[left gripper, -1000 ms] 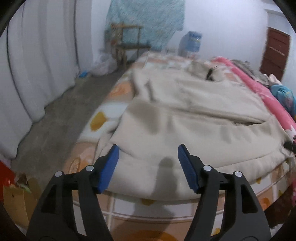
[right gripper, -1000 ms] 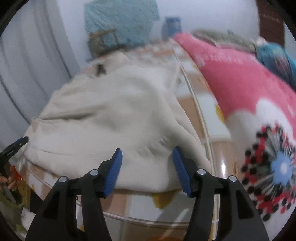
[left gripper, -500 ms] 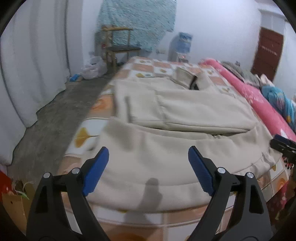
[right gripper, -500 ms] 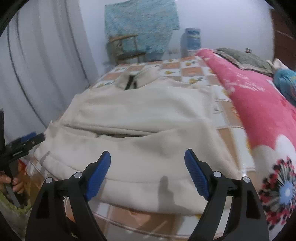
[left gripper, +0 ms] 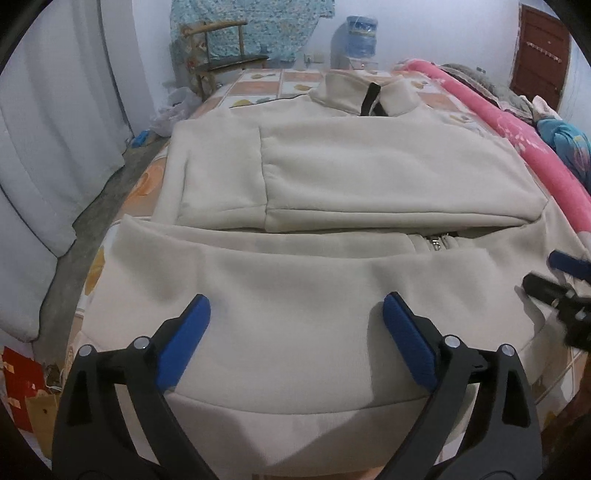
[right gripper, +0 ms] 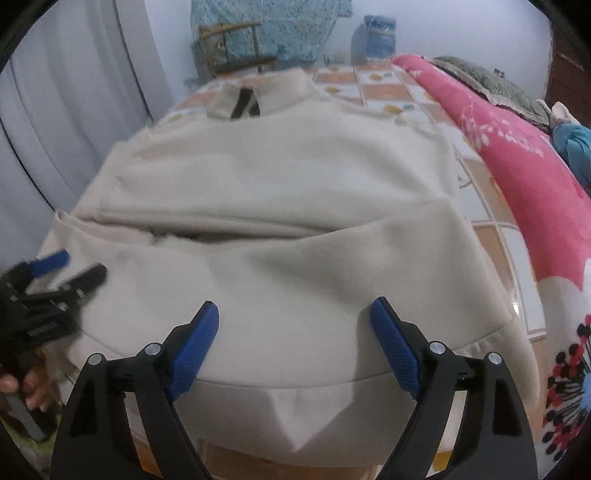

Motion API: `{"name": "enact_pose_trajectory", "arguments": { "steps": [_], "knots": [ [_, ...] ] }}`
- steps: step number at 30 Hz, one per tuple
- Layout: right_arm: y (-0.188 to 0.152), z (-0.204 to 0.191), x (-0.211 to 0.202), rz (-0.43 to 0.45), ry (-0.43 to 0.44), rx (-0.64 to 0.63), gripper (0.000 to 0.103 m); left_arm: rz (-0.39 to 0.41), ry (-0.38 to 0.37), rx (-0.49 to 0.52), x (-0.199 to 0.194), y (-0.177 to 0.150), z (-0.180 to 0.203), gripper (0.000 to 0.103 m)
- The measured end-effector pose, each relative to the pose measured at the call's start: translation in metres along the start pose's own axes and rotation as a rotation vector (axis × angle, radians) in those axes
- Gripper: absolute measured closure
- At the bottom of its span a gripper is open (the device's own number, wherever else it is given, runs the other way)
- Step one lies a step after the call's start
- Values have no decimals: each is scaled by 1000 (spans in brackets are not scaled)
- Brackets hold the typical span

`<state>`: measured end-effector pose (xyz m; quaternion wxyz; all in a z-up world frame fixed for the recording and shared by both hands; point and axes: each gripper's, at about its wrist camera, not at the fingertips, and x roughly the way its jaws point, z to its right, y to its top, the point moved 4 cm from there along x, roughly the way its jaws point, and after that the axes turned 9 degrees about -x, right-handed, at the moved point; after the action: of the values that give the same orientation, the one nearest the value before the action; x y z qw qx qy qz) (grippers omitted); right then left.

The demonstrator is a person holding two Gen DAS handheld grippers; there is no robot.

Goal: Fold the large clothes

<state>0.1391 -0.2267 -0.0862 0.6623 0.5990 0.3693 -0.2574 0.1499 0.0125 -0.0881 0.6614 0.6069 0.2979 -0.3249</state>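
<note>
One cream jacket (left gripper: 314, 288) is counted, spread on the bed (left gripper: 258, 79). Two claws are seen: the left claw (left gripper: 295, 332) and the right claw (right gripper: 293, 332), each with two blue pads. One pink blanket (left gripper: 517, 125) is noted along the bed's right edge. One wooden chair (left gripper: 221, 51) and one water bottle (left gripper: 360, 35) are recorded beyond the far edge.

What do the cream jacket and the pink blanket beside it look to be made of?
The jacket looks like thick fleece or sweatshirt knit: matte, soft rounded folds, a stitched hem, and a metal-looking zipper at the opening. The pink blanket seems plush synthetic fleece, with a slight sheen and a printed flower pattern. Neither weave is sharp enough to confirm.
</note>
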Motion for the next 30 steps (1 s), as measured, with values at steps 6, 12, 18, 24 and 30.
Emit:
{"name": "enact_pose_trajectory", "arguments": {
  "steps": [6, 12, 18, 24, 30],
  "knots": [
    [-1, -8, 3, -1, -13, -31, 7, -7, 21, -12, 1, 0, 0, 8],
    [1, -6, 4, -13, -13, -16, 7, -7, 23, -11, 2, 1, 0, 8],
    [2, -6, 5, -23, -21, -6, 7, -6, 25, -11, 2, 1, 1, 8],
    [3, -5, 6, -35, -23, 6, 7, -8, 25, -10, 2, 1, 1, 8],
    [4, -5, 7, -39, -25, 4, 7, -13, 27, -9, 2, 0, 1, 8]
  ]
}}
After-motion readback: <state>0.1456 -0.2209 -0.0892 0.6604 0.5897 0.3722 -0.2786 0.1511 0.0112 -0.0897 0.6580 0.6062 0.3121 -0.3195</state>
